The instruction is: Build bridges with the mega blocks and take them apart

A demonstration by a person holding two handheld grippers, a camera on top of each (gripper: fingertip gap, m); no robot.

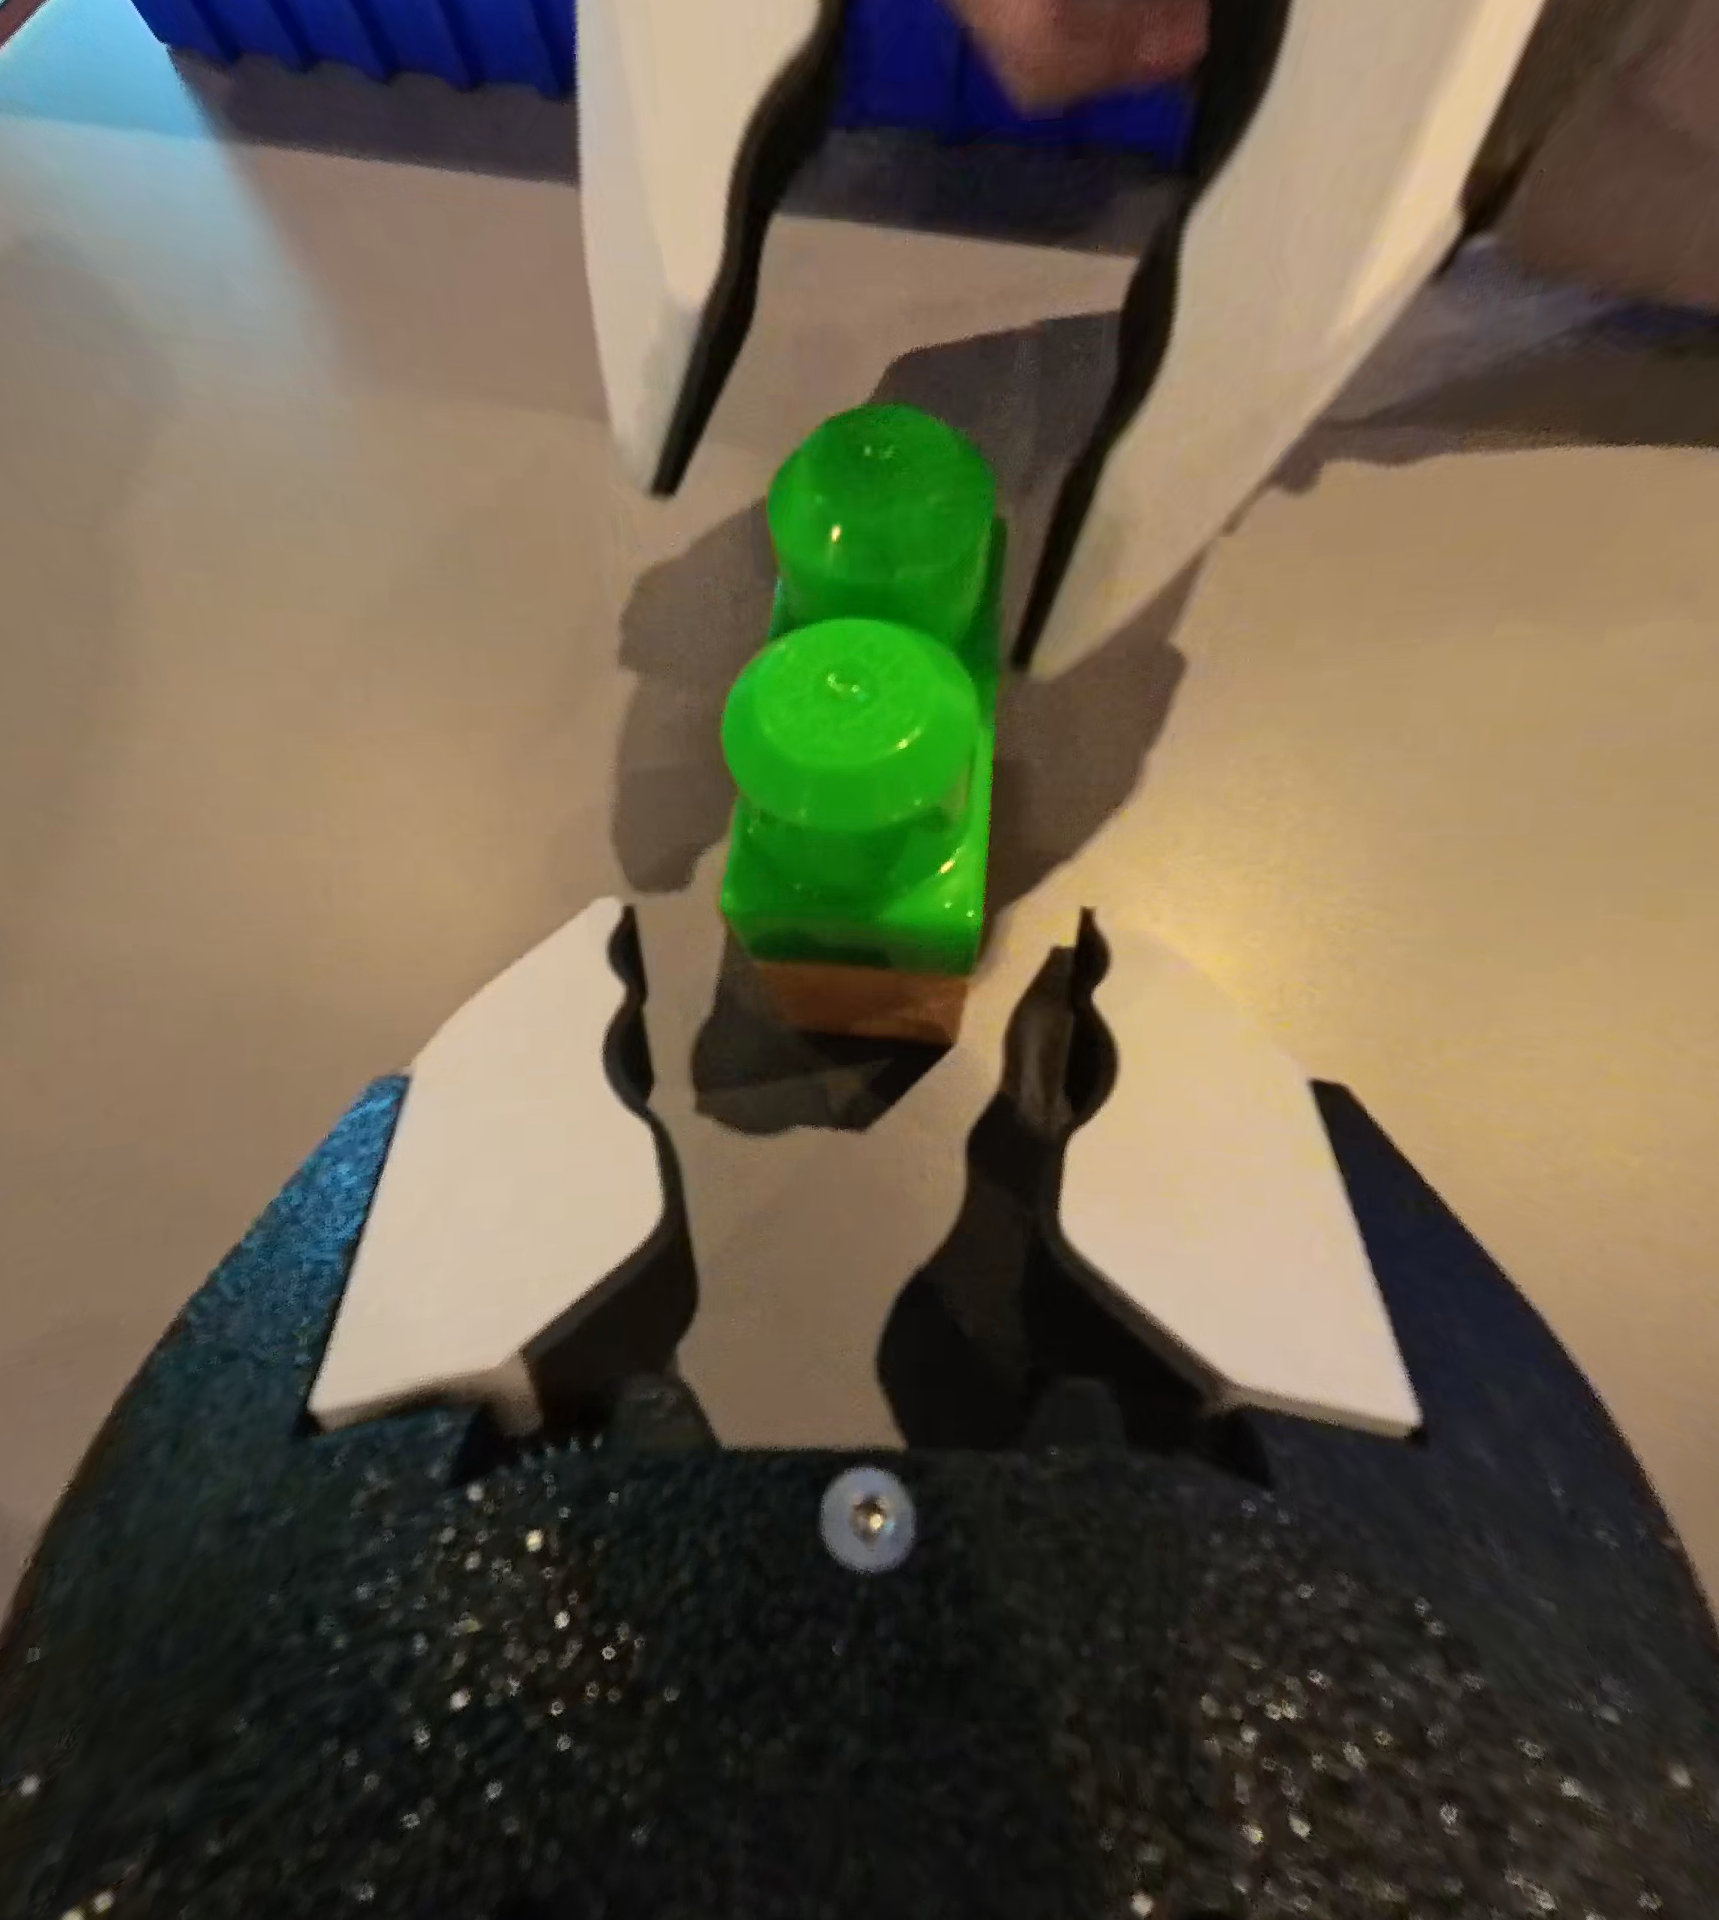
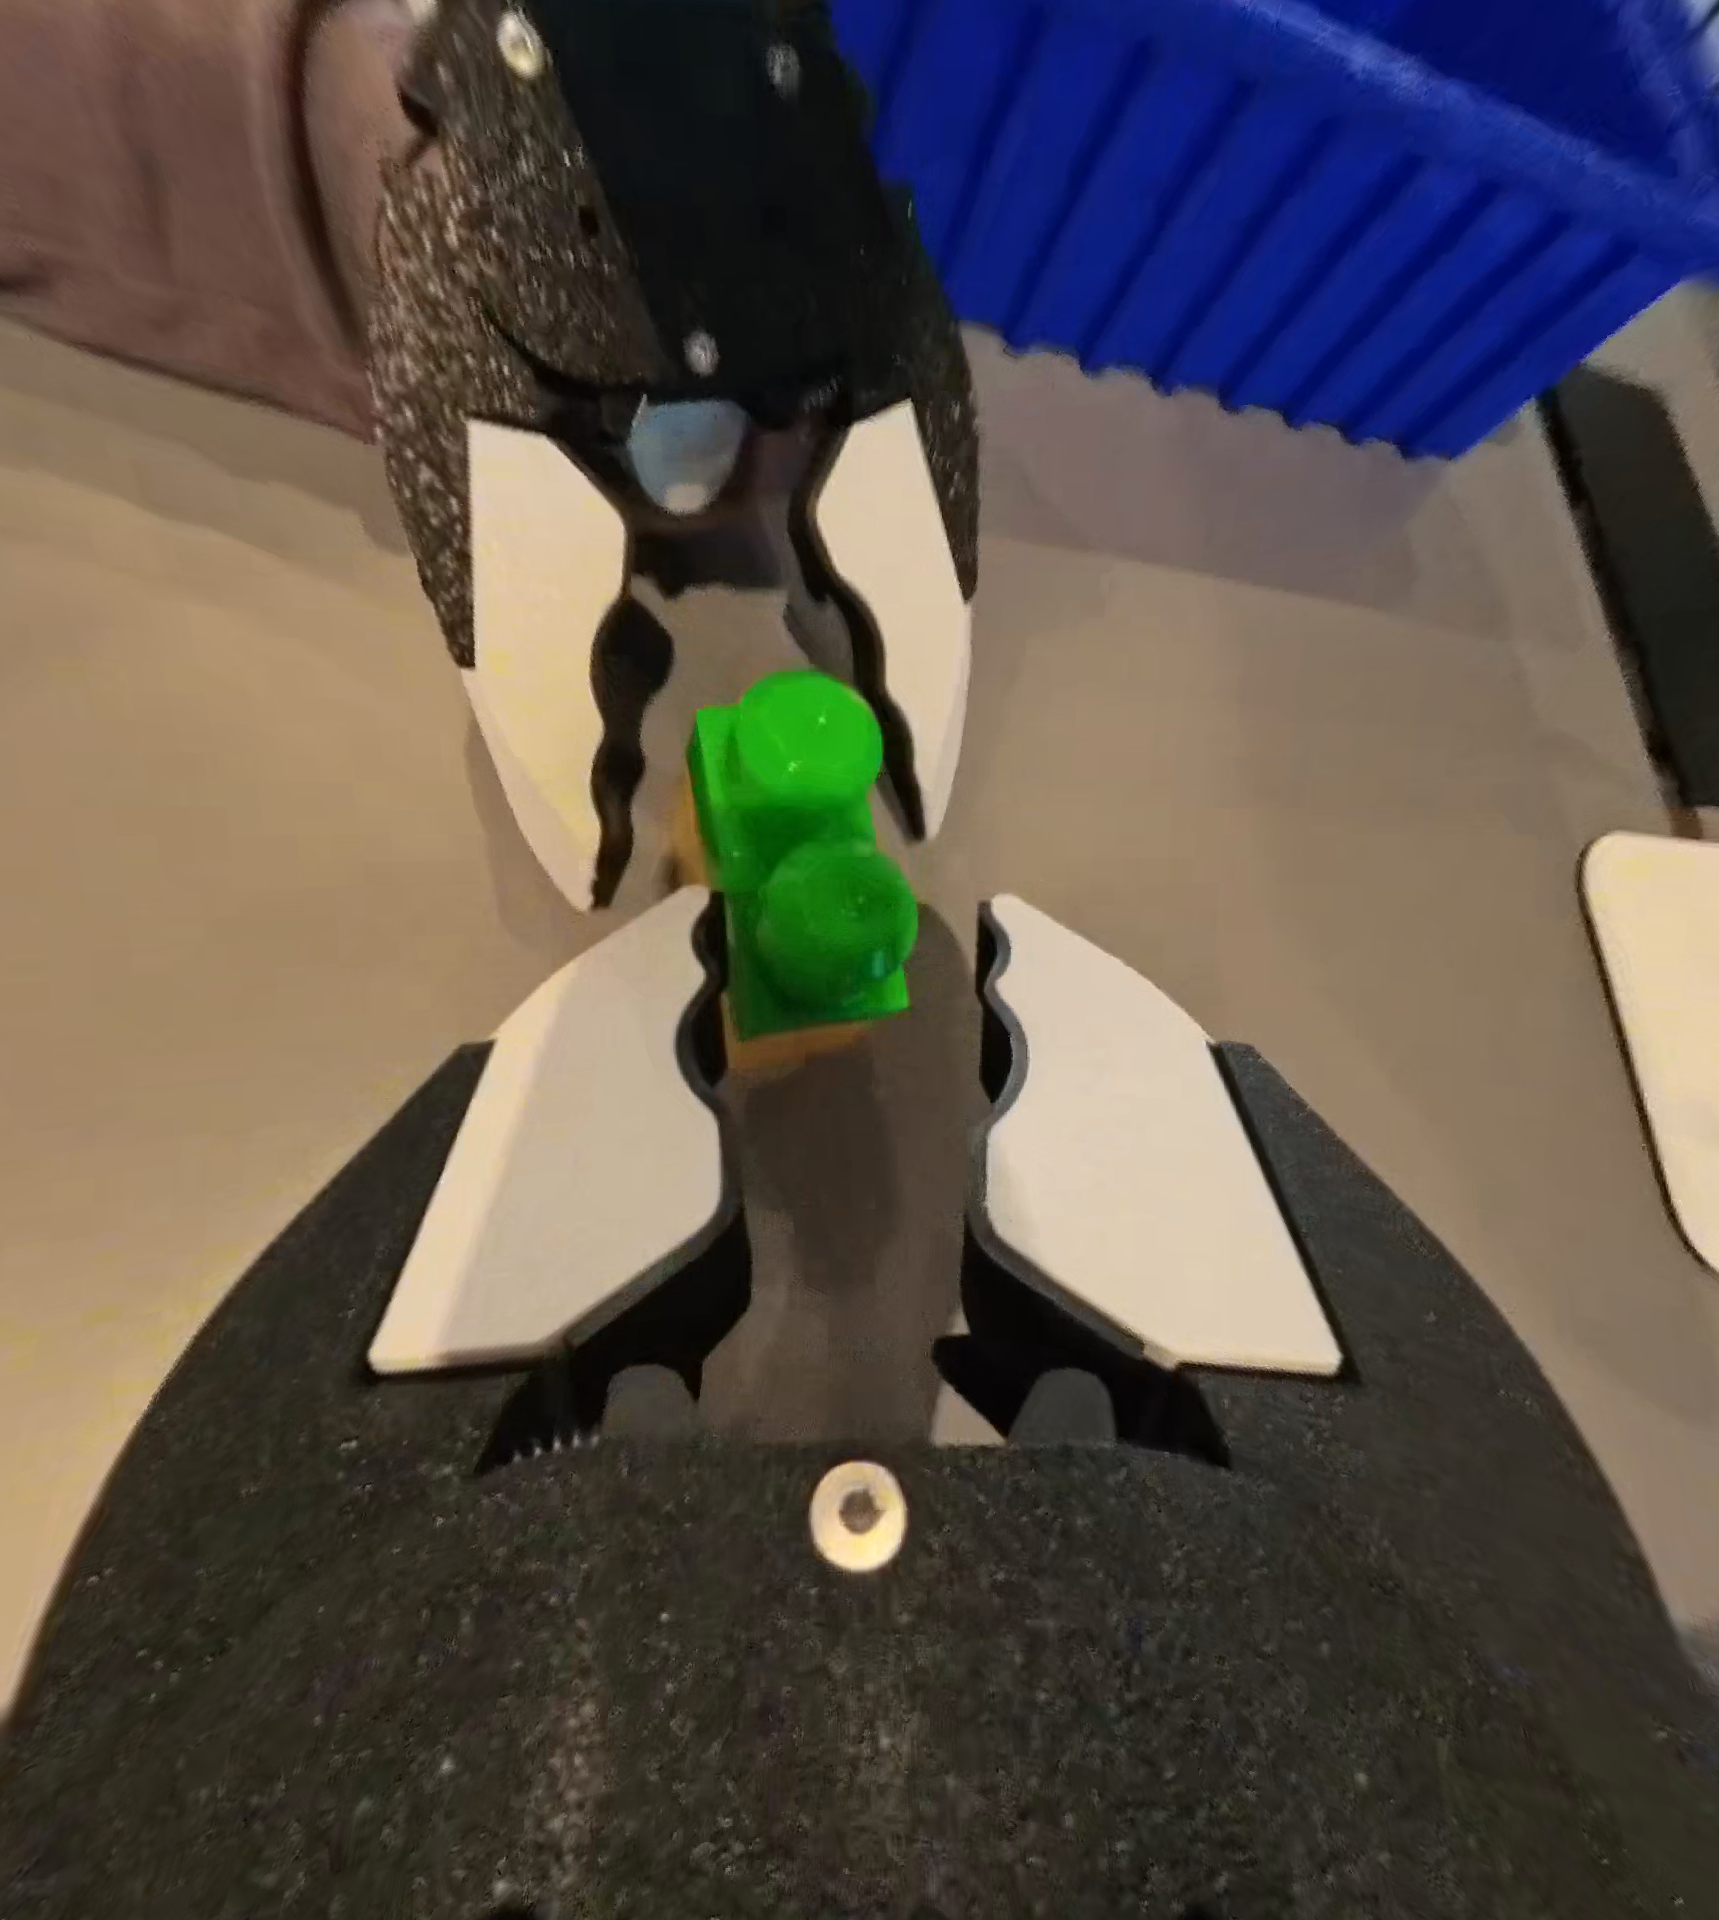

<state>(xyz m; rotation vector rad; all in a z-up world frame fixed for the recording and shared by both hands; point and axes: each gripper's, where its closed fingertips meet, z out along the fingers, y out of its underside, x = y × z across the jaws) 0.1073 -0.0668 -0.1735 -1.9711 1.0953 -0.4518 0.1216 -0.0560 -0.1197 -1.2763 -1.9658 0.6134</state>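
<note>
A green two-stud mega block [image 1: 865, 727] sits on top of an orange-brown block [image 1: 870, 997] on the beige table. My left gripper [image 1: 855, 925] is open, its fingertips either side of the near end of the stack. My right gripper [image 1: 850, 571] comes in from the far side, open, straddling the far stud. In the right wrist view the green block [image 2: 803, 862] lies between my right gripper's [image 2: 839, 914] open fingers, close against the left one. The left gripper [image 2: 756, 862] faces it from the far side. Only a sliver of the orange block [image 2: 782, 1049] shows.
A blue ribbed bin [image 2: 1302, 208] stands at the back of the table and also shows in the left wrist view [image 1: 367, 42]. A white coaster-like tile [image 2: 1707, 1060] with a clear object is at the right. A black strip [image 2: 1665, 603] lies beyond it. A person's sleeve [image 2: 107, 208] is at upper left. My right fingertips sit around 6 cm from my left ones. My right tips are roughly 4 cm from the green two-stud mega block [image 1: 865, 727]. It is also in sight in the right wrist view [image 2: 796, 699].
</note>
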